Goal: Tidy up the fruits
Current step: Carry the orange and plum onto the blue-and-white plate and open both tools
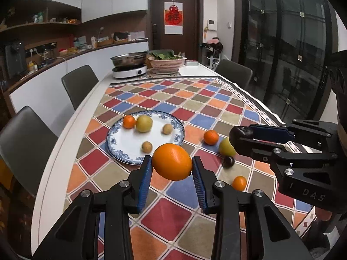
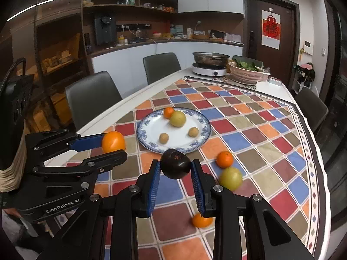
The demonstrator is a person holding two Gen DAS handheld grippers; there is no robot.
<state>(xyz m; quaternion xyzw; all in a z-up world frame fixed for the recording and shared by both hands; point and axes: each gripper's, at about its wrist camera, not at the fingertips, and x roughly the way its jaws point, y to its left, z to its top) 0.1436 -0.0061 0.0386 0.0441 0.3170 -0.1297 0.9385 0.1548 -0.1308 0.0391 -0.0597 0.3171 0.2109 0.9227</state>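
Observation:
My left gripper is shut on a large orange and holds it above the cloth, just short of the blue-patterned plate. The plate carries a small orange, a yellow-green fruit and two small brown fruits. My right gripper is shut on a dark plum, held above the cloth near the plate's front rim. Loose on the cloth lie an orange, a yellow-green fruit and a small orange. A small dark fruit also shows in the left wrist view.
A checkered cloth covers the white table. At the far end stand an induction cooker with a pot and a bowl of greens. Grey chairs line the table's left side, another the right.

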